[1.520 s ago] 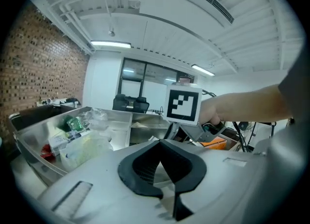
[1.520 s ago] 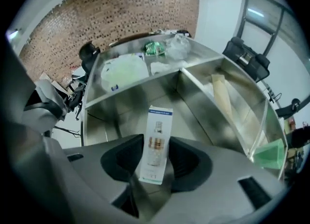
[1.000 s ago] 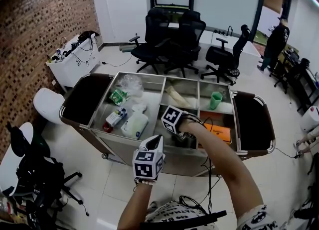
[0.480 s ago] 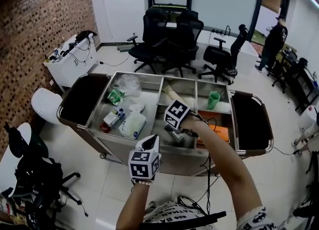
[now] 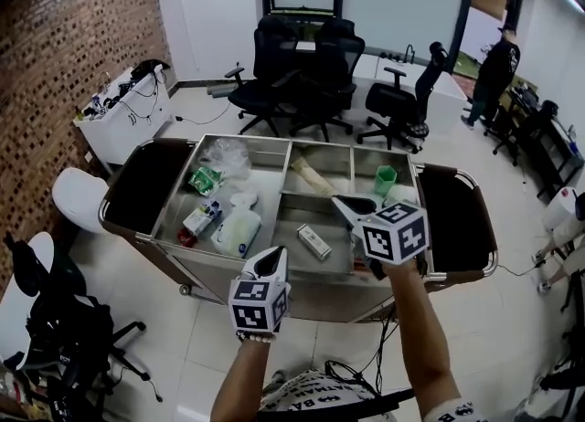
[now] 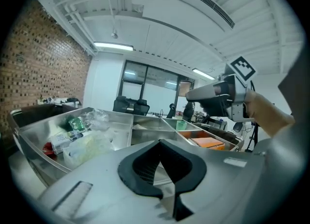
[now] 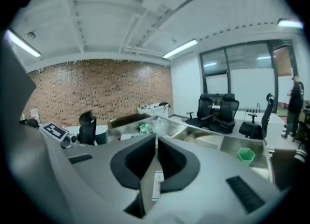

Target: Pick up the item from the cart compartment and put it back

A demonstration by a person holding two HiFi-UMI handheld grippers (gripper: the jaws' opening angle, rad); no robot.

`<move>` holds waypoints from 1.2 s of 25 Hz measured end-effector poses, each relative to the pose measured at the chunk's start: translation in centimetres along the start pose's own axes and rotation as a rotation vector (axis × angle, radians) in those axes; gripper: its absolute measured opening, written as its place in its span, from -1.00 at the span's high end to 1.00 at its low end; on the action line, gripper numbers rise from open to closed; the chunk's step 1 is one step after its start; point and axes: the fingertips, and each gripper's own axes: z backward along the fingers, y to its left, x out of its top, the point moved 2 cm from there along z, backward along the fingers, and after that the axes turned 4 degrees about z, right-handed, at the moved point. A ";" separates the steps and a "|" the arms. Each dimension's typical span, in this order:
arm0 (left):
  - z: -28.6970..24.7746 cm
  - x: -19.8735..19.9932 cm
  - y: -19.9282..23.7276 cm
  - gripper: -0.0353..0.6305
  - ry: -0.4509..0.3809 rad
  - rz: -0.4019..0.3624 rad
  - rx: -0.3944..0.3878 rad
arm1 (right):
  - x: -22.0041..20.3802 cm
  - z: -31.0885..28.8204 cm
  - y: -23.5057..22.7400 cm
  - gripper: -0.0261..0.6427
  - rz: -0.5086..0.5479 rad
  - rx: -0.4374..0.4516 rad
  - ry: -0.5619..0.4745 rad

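A small silver-white box (image 5: 313, 241) lies flat on the floor of the cart's middle front compartment (image 5: 322, 263). My right gripper (image 5: 347, 205) hovers above the cart, right of the box and clear of it. Its jaws are closing, and in the right gripper view the right gripper (image 7: 156, 143) has nothing between them. My left gripper (image 5: 274, 260) hangs in front of the cart's near wall, tips just short of the box. In the left gripper view the left gripper (image 6: 161, 144) stands shut and empty.
The left bin holds a green packet (image 5: 205, 180), a white jug (image 5: 236, 228) and small cartons. A green cup (image 5: 385, 179) stands in the back right bin, an orange box (image 6: 209, 142) in front of it. Office chairs (image 5: 292, 73) stand behind the cart, a white stool (image 5: 78, 196) at the left.
The right gripper was low in the middle front compartment over the box. It has let the box go, risen and swung right; the box now lies alone. The left gripper barely moved.
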 end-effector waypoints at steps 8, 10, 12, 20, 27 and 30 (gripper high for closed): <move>1.0 0.9 -2.1 0.89 -0.036 -0.020 -0.035 | 0.3 10.8 0.3 0.92 -0.063 -0.152 -0.251; 1.2 0.9 -2.7 0.89 -0.044 -0.026 -0.048 | -0.4 12.2 0.4 0.92 -0.051 -0.189 -0.269; 1.4 0.7 -3.3 0.89 -0.048 -0.032 -0.060 | -1.5 13.1 0.7 0.92 -0.031 -0.228 -0.269; 2.2 -2.2 -5.5 0.89 -0.044 -0.045 -0.118 | -7.3 15.7 4.3 0.92 0.035 -0.331 -0.258; 3.9 -5.2 -7.2 0.89 -0.017 -0.047 -0.142 | -13.1 17.1 7.1 0.92 -0.086 -0.335 -0.262; 4.8 -6.5 -7.4 0.89 -0.001 -0.043 -0.142 | -15.3 17.2 8.2 0.92 -0.145 -0.329 -0.249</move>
